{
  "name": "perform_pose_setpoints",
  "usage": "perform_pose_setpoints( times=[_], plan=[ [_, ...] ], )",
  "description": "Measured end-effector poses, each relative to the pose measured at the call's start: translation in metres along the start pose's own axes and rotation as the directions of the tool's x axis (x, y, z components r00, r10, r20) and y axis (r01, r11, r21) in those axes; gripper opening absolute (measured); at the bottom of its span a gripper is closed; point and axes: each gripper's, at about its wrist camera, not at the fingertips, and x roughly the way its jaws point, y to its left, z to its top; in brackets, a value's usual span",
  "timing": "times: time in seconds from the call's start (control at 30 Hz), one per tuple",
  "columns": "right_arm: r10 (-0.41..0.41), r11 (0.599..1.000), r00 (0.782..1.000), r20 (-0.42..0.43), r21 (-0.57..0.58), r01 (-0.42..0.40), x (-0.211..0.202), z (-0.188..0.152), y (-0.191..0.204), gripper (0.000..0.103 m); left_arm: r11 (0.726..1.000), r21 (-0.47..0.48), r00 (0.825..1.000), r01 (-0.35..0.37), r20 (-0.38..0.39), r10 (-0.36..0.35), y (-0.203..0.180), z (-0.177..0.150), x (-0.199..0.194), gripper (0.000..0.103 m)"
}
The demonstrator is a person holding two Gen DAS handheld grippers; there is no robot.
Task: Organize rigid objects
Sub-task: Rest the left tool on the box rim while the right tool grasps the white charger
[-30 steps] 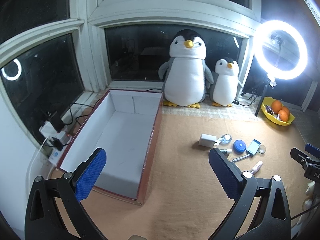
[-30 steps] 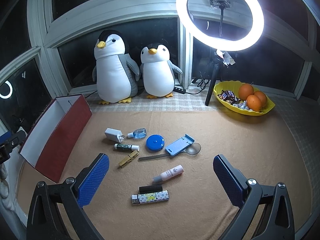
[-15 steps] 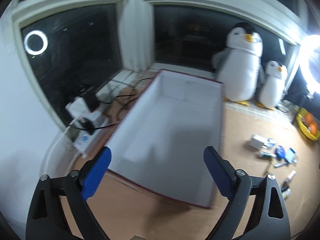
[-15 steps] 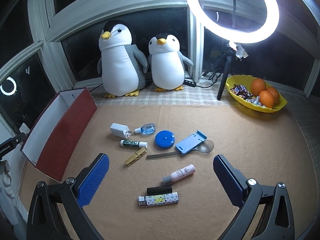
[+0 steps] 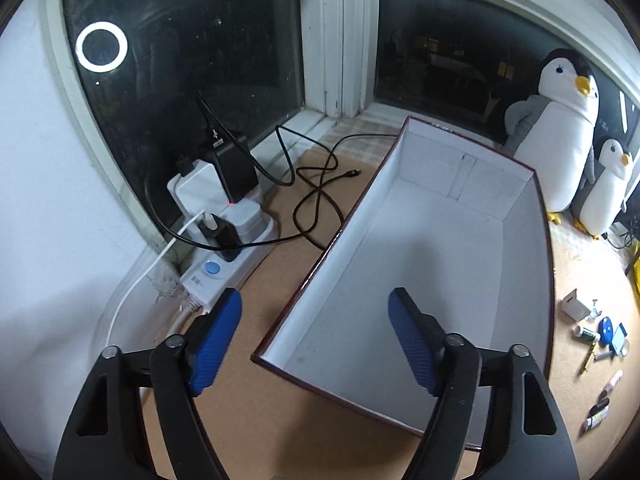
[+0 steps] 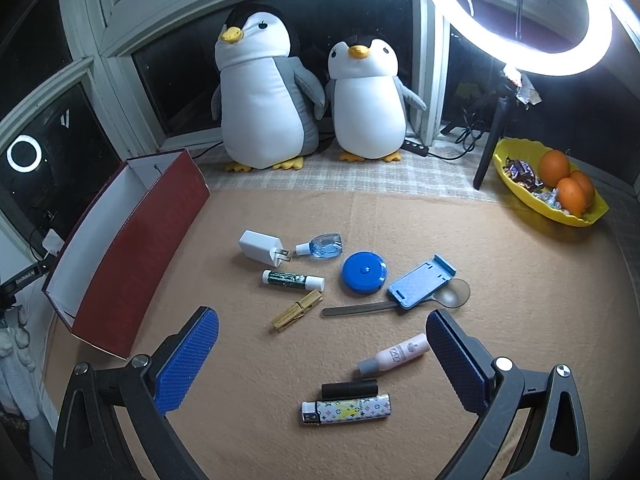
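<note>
An empty box (image 5: 460, 264), red outside and white inside, lies on the tan mat. My left gripper (image 5: 312, 340) hovers over its near left corner with the left wall between the closing jaws; the pads touch nothing. In the right wrist view the box (image 6: 132, 256) sits at the left. My right gripper (image 6: 320, 364) stands open above several small items: a patterned lighter (image 6: 346, 407), a black stick (image 6: 350, 389), a pink tube (image 6: 394, 354), a clothespin (image 6: 298, 310), a lip balm (image 6: 292, 279), a white charger (image 6: 258, 246) and a blue tape measure (image 6: 364, 272).
A power strip (image 5: 216, 272) with plugs and loose black cables (image 5: 320, 188) lies left of the box by the window. Two plush penguins (image 6: 260, 96) stand at the back. A ring light (image 6: 516, 20) and a yellow bowl of oranges (image 6: 552, 188) are at the right.
My left gripper swung left and down from the small items to the box's near left corner, and its jaws narrowed. My right gripper came a little lower and nearer the items.
</note>
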Motion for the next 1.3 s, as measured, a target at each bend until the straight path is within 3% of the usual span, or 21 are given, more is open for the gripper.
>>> perform_pose_setpoints(
  times=[0.33, 0.4, 0.6, 0.93, 1.3],
  plan=[
    [0.025, 0.996, 0.999, -0.043, -0.088, -0.029, 0.023, 0.015, 0.014, 0.091, 1.000, -0.008, 0.999, -0.010, -0.034, 0.010, 0.011, 0.009, 0.024, 0.054],
    [0.033, 0.994, 0.998, -0.059, -0.102, -0.039, 0.031, 0.019, 0.017, 0.089, 1.000, 0.001, 0.999, -0.005, -0.046, 0.005, 0.012, 0.010, 0.029, 0.043],
    [0.056, 0.985, 0.992, -0.112, -0.154, -0.073, 0.061, 0.032, 0.034, 0.082, 1.000, 0.005, 0.996, 0.030, -0.082, -0.030, 0.012, 0.009, 0.042, 0.027],
    [0.025, 0.950, 0.976, -0.215, -0.300, -0.090, 0.122, 0.056, 0.070, 0.061, 0.999, 0.005, 0.994, 0.047, -0.100, -0.046, 0.016, 0.010, 0.051, 0.020],
    [-0.052, 0.887, 0.952, -0.303, -0.452, -0.096, 0.176, 0.060, 0.091, 0.055, 0.998, 0.007, 0.991, 0.059, -0.118, -0.057, 0.014, 0.008, 0.058, 0.019]
  ],
)
